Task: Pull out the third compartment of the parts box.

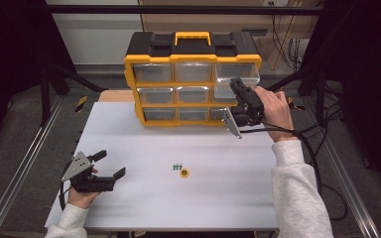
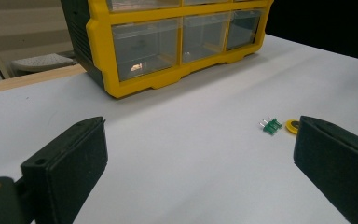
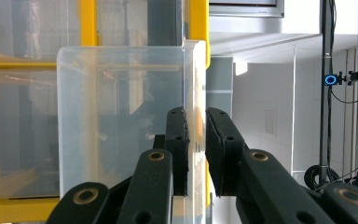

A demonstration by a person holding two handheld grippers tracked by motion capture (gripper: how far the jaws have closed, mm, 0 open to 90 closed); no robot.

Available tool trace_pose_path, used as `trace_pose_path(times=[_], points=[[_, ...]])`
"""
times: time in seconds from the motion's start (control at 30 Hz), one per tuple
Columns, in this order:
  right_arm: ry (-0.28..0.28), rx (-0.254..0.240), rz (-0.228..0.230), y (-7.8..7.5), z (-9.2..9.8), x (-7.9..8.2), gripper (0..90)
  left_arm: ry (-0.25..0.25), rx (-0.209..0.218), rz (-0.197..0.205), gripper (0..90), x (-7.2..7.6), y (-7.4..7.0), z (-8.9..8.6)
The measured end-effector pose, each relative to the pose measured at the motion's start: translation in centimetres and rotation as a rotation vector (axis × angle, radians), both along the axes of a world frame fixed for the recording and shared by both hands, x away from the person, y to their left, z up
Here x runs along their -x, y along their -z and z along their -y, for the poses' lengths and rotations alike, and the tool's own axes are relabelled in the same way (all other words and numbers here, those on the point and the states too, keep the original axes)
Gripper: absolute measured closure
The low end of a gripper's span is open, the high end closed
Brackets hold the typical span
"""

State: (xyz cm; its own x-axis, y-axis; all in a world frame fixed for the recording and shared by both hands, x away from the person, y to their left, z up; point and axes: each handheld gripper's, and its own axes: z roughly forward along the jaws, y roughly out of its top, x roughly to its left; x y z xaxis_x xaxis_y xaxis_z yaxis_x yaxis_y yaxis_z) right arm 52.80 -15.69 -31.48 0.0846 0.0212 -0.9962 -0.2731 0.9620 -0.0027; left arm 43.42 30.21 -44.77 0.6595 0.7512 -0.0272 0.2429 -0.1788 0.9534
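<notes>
While the left gripper (image 1: 110, 165) rests low on the white table (image 1: 218, 198) near its front-left corner, the right gripper (image 1: 236, 85) is up at the yellow organizer cabinet (image 1: 146, 62), which stands at the far edge of the table. The right jaws are clenched on the front wall of a clear plastic drawer (image 3: 121, 116), middle row, right column. This drawer sticks out from the cabinet front, more than the other drawers. In the right gripper view the thin transparent wall passes between the two black pads (image 3: 177, 149), one pad inside the drawer and one outside, both pressing on it. The left gripper is released: jaws wide apart, nothing between them, pointing twd. the cabinet. On the table center, well apart from both grippers, lie a small green component with metal pins (image 2: 271, 125) and a yellow round piece (image 2: 292, 126), just beside each other. Approx. in line with the left gripper's right jaw in its own view.
</notes>
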Motion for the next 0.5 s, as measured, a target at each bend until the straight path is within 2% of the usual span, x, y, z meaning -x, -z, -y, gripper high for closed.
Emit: trace_pose_path(times=[0.5], points=[[-0.017, 0.006, -0.009, -0.2, 0.2, 1.6, 79.4, 0.004, -0.002, -0.001, 2.5, 0.0, 0.0, 0.1]])
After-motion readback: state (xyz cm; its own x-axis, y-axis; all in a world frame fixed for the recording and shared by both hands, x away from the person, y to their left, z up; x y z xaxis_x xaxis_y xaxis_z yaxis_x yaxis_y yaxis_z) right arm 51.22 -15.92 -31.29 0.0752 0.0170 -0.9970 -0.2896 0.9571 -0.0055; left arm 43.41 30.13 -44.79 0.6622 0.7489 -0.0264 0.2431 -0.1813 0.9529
